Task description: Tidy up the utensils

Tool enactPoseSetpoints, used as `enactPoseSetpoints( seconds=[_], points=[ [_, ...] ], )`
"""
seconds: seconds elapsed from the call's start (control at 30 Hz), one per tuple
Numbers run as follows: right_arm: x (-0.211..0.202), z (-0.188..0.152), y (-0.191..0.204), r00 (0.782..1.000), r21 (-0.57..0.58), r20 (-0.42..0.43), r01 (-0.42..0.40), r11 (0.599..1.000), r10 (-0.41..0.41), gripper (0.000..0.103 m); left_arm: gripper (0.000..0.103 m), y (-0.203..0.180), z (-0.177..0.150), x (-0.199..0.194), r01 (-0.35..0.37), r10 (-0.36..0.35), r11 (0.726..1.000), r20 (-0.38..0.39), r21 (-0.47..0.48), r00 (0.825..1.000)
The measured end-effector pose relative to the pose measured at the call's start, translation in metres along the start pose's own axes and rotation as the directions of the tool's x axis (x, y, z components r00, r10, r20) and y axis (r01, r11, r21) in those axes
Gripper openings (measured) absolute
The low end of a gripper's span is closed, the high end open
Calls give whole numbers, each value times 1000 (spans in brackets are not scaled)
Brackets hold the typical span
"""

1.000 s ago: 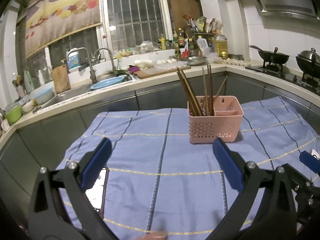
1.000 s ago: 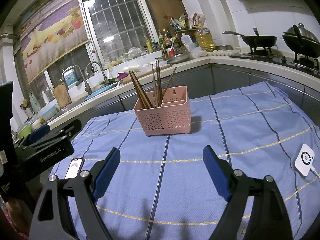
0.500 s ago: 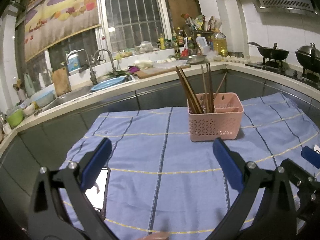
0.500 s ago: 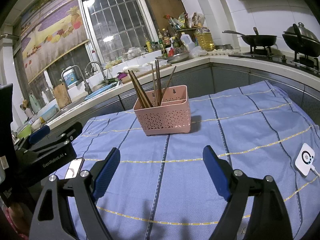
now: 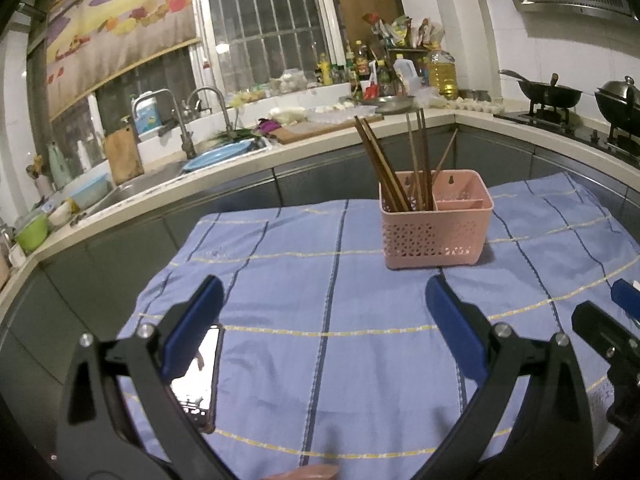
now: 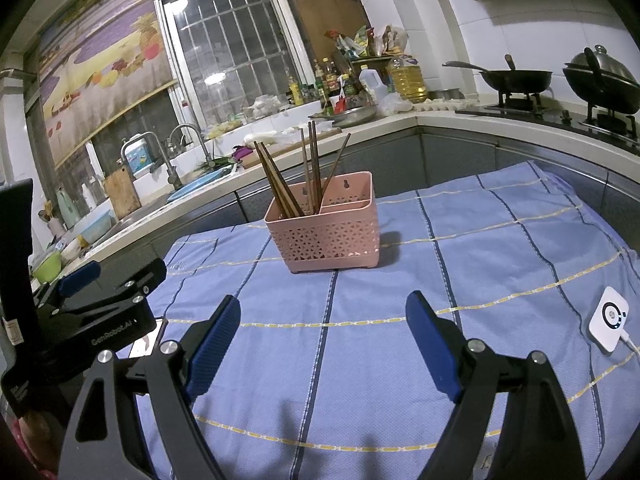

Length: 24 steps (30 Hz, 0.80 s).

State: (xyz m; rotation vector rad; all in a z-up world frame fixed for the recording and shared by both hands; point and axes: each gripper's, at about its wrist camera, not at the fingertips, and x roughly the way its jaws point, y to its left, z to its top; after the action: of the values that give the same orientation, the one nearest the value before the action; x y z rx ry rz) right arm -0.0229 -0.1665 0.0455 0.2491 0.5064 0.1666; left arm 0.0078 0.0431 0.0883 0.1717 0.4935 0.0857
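A pink perforated utensil basket (image 5: 436, 228) (image 6: 326, 232) stands on the blue checked tablecloth (image 5: 320, 300) (image 6: 460, 260). Several brown chopsticks (image 5: 386, 172) (image 6: 280, 184) lean upright in its left compartment; its right compartment looks bare. My left gripper (image 5: 324, 304) hovers over the cloth short of the basket, jaws wide apart with nothing between them. My right gripper (image 6: 324, 322) is likewise open and empty, nearer than the basket. The left gripper's black body (image 6: 92, 300) shows at the left of the right wrist view.
A smartphone (image 5: 198, 372) lies on the cloth under the left finger. A white round-buttoned device (image 6: 610, 318) with a cable sits at the cloth's right edge. Behind runs a counter with a sink (image 5: 160, 176), bottles and a stove with pans (image 6: 516, 78).
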Motion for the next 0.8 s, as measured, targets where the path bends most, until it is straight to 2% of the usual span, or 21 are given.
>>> enactPoseSetpoints(
  seconds=[0.8],
  points=[
    [0, -1, 1, 1000, 3, -3, 2, 1000, -2, 84, 97, 5, -7, 12, 9, -8, 1000, -40, 3, 999]
  ],
)
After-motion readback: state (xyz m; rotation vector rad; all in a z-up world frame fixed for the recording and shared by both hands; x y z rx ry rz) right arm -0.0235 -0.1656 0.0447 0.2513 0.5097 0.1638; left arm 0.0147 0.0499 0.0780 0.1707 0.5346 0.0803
